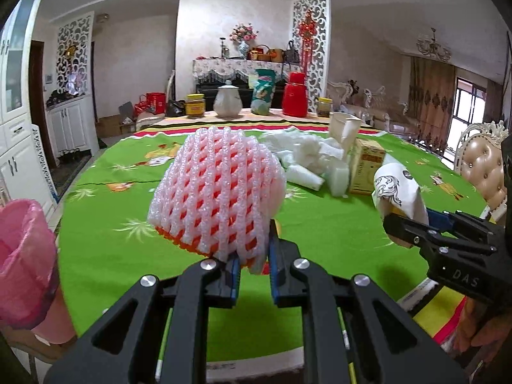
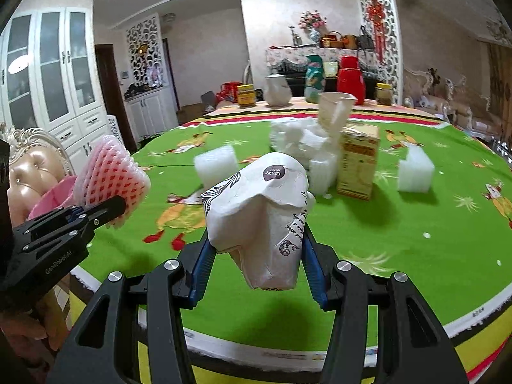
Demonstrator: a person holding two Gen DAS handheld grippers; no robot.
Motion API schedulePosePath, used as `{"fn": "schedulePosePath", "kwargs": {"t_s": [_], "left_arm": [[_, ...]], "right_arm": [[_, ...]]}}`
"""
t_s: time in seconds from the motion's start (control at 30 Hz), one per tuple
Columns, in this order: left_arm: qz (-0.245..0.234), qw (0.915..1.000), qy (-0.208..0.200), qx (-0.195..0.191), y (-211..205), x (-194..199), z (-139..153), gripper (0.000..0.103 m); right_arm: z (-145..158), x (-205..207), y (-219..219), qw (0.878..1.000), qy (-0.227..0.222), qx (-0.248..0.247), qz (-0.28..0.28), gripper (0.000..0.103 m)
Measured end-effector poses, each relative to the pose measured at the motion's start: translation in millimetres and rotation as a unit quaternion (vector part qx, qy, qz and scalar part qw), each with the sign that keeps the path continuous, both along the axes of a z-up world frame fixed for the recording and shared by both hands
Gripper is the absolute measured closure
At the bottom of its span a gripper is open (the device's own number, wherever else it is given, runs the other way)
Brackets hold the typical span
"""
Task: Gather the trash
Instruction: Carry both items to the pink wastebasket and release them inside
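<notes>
My left gripper (image 1: 254, 256) is shut on a pink-and-white foam fruit net (image 1: 217, 192) with orange showing through its mesh, held above the green tablecloth (image 1: 336, 233). In the right wrist view the same net (image 2: 112, 176) juts from the left gripper (image 2: 107, 211) at the left. My right gripper (image 2: 256, 249) is shut on a crumpled white paper cup (image 2: 259, 217) with dark printed swirls, lifted off the table. That cup (image 1: 398, 182) and the right gripper (image 1: 412, 220) appear at the right of the left wrist view. A bin lined with a pink bag (image 1: 25, 262) stands beside the table's left edge.
Mid-table lies a pile of white foam blocks and tissue (image 2: 300, 140), a yellow carton (image 2: 358, 160), a plastic cup (image 2: 334, 112) and a lone foam block (image 2: 414, 172). Jars, a teapot (image 1: 228, 102) and a red flask (image 1: 295, 94) line the far edge. Padded chairs (image 1: 480, 166) flank the table.
</notes>
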State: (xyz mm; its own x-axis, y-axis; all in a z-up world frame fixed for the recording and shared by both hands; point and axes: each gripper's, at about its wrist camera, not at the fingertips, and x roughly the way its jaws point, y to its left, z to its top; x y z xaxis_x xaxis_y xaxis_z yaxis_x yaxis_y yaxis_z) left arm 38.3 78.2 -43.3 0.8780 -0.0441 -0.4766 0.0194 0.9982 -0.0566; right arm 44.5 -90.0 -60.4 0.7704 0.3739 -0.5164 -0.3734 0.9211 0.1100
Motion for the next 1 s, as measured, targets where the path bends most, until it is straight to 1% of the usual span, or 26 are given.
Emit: {"fn": "schedulePosePath", "kwargs": {"t_s": [0.4,0.63,0.8,0.93,1.0], "left_arm": [[0.059,0.9981,-0.011,-0.012,61,-30,1,0.089],[0.096,0.9952,-0.021,0.0,95,-52,2,0.088],[0.139,0.99,-0.023,0.007,133,-72,4,0.088],[0.178,0.9838,-0.021,0.012,170,-88,7,0.088],[0.198,0.9798,-0.017,0.021,190,-96,7,0.088]], "right_arm": [[9,-10,68,0.998,-0.016,-0.017,0.066,0.054],[10,-13,114,0.993,-0.014,-0.029,0.11,0.054],[18,-17,160,0.987,-0.022,-0.037,0.156,0.054],[20,-17,200,0.98,-0.02,-0.041,0.196,0.054],[20,-16,222,0.975,-0.017,-0.042,0.217,0.054]]}}
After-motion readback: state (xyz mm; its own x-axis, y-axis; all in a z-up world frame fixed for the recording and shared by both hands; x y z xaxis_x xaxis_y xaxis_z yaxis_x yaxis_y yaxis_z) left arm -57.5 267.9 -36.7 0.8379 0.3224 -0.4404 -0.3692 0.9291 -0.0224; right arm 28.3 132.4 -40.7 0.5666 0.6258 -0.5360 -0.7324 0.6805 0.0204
